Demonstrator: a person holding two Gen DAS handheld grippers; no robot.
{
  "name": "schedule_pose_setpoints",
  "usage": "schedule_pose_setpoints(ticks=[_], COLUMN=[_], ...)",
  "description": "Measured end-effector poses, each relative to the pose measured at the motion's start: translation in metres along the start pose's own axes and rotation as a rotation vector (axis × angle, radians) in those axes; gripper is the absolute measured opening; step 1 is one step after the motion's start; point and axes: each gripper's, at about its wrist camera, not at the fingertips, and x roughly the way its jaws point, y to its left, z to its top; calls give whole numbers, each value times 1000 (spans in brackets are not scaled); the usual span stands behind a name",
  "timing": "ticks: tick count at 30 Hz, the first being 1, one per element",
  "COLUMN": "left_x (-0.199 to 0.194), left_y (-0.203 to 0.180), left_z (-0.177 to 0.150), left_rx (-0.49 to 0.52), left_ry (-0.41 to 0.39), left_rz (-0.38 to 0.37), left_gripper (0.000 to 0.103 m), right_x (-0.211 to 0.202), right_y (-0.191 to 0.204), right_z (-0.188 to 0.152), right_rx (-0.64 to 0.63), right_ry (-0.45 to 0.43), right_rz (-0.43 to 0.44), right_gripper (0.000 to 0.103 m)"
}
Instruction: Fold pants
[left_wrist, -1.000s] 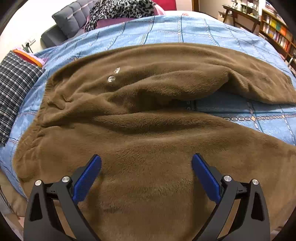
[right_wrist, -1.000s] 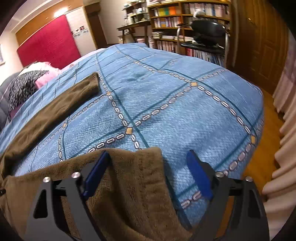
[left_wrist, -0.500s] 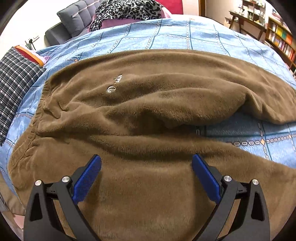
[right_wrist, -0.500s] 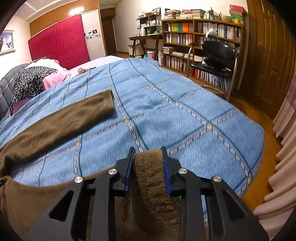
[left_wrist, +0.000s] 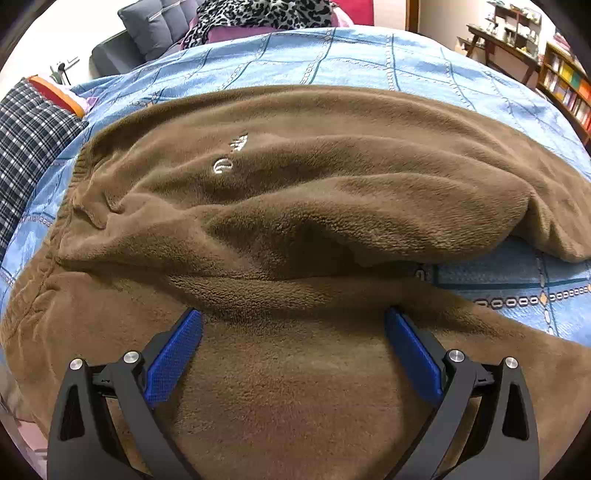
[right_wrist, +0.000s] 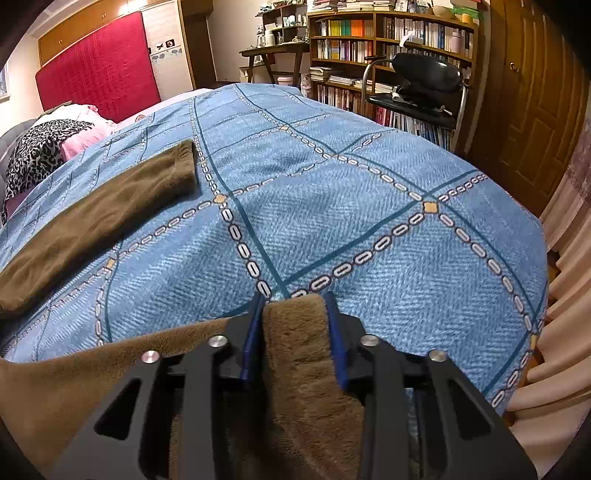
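Note:
Brown fleece pants (left_wrist: 295, 206) lie spread on a blue patterned bedspread (left_wrist: 332, 55), waistband at the left, a small white logo near the hip. My left gripper (left_wrist: 293, 325) is open, its blue pads resting over the near leg's upper part. My right gripper (right_wrist: 295, 306) is shut on the cuff end of the near pant leg (right_wrist: 299, 350). The far leg (right_wrist: 110, 210) lies flat to the left on the bedspread (right_wrist: 369, 221) in the right wrist view.
A plaid cloth (left_wrist: 26, 147) lies at the bed's left edge. Grey cushions and leopard-print fabric (left_wrist: 258, 11) sit at the head. A black chair (right_wrist: 421, 88), bookshelves (right_wrist: 388, 40) and a wooden door (right_wrist: 535, 110) stand past the bed's right end.
My right gripper shut on the near leg's cuff and has lifted it slightly. My left gripper moved forward and lower over the pants, still open.

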Motion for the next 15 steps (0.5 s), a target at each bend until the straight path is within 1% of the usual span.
schedule_pose_setpoints(ticks=[2, 4, 6, 9, 13, 15], left_x=[-8, -16, -27, -43, -57, -59], left_y=[1, 1, 4, 13, 35, 47], left_z=[0, 0, 2, 8, 19, 24], left_rx=[9, 11, 15, 7, -41, -68], left_ry=[-9, -19, -40, -72, -102, -112], left_rz=[-10, -27, -44, -61, -76, -67], left_gripper=[98, 98, 98, 98, 98, 98], right_x=[-12, -24, -33, -44, -52, -54], right_y=[2, 7, 13, 34, 61, 79], right_z=[4, 9, 12, 20, 28, 31], right_rx=[-6, -7, -17, -42, -61, -77], right_ry=[-28, -58, -76, -97, -108, -110], right_rz=[-8, -4, 2, 26, 87, 119], right_gripper=[46, 55, 56, 56, 57, 58])
